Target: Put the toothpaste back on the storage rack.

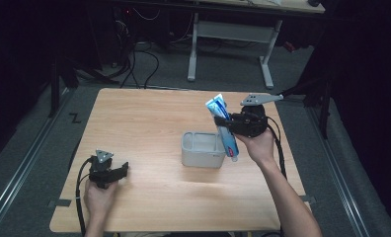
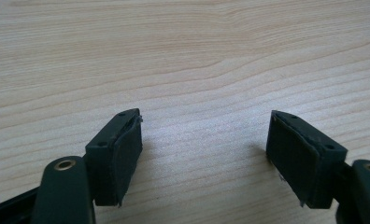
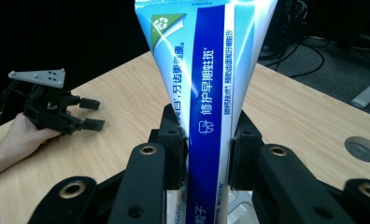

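A light wooden table point(image 1: 149, 123) with a visible grain takes the middle of the high view, standing on grey carpet in a dark room. At the top of that frame a white-framed desk point(image 1: 233, 34) stands behind it, with black cables point(image 1: 134, 64) trailing over the floor at the upper left, and a metal rail runs along each side of the floor.

The right gripper view adds what the high view lacks: a round cable hole point(image 3: 363, 148) in the tabletop at the right edge of the frame, and the printed face of the toothpaste tube point(image 3: 211, 93), blue and white with a green corner and Chinese characters. The left gripper view shows bare wood grain between 2 black padded jaws set wide apart, with nothing between them.

A grey rectangular holder point(image 1: 203, 149) sits just right of centre in the high view. Its compartments look empty, though the inside is too small to read well.

The right gripper point(image 1: 229, 124), at centre right of the high view, is clamped on the toothpaste tube point(image 1: 224, 127), which stands nearly upright with its flat crimped end up and its lower end hanging at the holder's right edge. Whether it touches the holder I cannot tell. The left gripper point(image 1: 123, 170) rests on the table at lower left, well apart from the holder.
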Available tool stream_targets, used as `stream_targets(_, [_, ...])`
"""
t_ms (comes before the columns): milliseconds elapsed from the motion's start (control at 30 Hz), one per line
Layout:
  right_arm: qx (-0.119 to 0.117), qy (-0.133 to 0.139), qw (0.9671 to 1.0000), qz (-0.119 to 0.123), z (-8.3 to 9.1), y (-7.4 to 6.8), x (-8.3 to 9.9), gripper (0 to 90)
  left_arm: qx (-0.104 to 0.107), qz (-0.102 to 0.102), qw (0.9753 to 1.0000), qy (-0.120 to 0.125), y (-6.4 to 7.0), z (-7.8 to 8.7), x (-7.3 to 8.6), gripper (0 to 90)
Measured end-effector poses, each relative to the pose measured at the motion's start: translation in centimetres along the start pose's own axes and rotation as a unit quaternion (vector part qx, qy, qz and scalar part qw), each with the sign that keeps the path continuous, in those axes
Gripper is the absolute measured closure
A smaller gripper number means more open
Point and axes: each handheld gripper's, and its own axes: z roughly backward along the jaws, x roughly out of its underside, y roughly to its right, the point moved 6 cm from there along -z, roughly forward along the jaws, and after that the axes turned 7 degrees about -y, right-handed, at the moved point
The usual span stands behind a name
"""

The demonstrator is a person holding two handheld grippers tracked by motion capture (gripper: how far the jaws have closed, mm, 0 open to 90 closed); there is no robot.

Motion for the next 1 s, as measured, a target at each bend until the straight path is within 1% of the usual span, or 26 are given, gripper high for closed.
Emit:
stream_targets(133, [0.001,0.002,1.0000,-0.005,-0.4,0.2,-0.3,71.8,0.000,0.000,1.0000,0.000,0.0,0.0,0.0,27.4])
stream_targets(300, [0.001,0.004,1.0000,-0.005,-1.0,0.2,-0.8,71.9,0.000,0.000,1.0000,0.000,0.0,0.0,0.0,27.4])
stream_targets(767, [-0.009,0.006,0.9999,-0.003,-3.3,0.0,-2.7,71.9,-0.001,0.000,1.0000,0.000,0.0,0.0,0.0,27.7])
stream_targets(900, [-0.009,0.007,0.9999,-0.005,-3.6,-0.1,-3.0,71.9,-0.001,0.000,1.0000,0.000,0.0,0.0,0.0,27.6])
stream_targets(933, [-0.006,0.013,0.9999,-0.007,-3.9,0.0,-3.3,71.8,-0.001,0.000,1.0000,0.000,0.0,0.0,0.0,27.7])
stream_targets(1000, [-0.004,0.014,0.9999,-0.007,-4.0,0.0,-3.4,71.8,-0.001,-0.001,1.0000,0.000,0.0,0.0,0.0,27.7])
